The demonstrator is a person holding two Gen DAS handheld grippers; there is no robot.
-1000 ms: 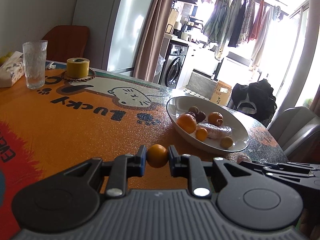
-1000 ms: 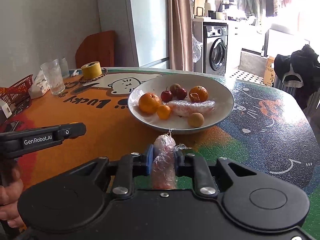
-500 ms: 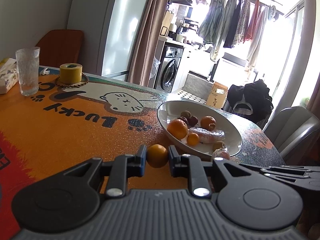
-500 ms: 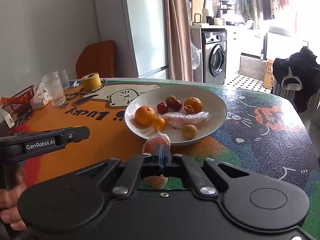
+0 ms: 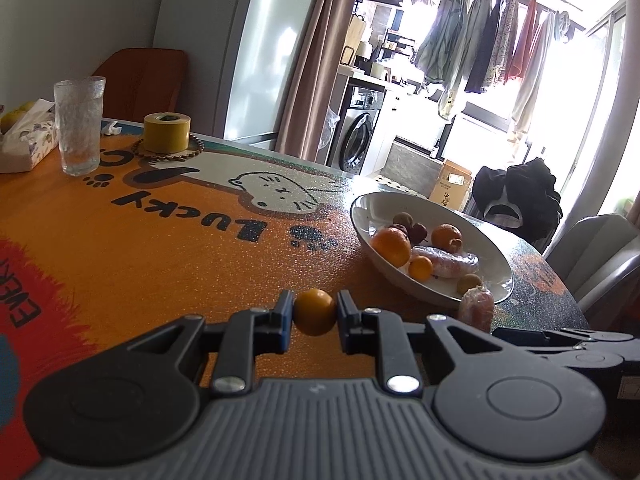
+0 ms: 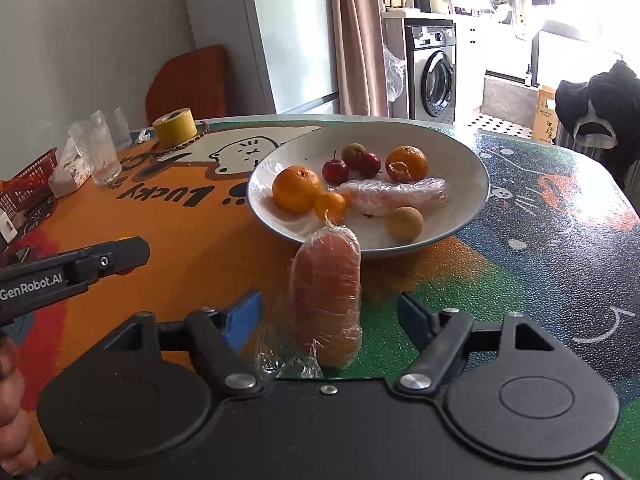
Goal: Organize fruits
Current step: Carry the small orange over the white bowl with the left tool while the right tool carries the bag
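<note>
Right gripper [image 6: 326,316] jaws opening off cling-wrapped orange fruit [image 6: 326,296] beside white bowl [image 6: 476,164]; left gripper [image 5: 314,314] clamps small round orange [image 5: 315,311], likely bowl-bound.

I am working in a lived-in home, at a dining table [image 5: 120,240] covered in a bright cat-print cloth reading "Lucky". Behind it a tall pale fridge [image 5: 256,48] is standing beside a brown curtain [image 5: 316,60], and a front-loading washing machine [image 6: 434,70] is sitting under a counter. Laundry [image 5: 480,40] is hanging on a rail by the sunny window. A drinking glass [image 5: 78,124], a tissue box [image 5: 28,140] and a white bowl [image 6: 460,160] of fruit are sitting on the table.
</note>
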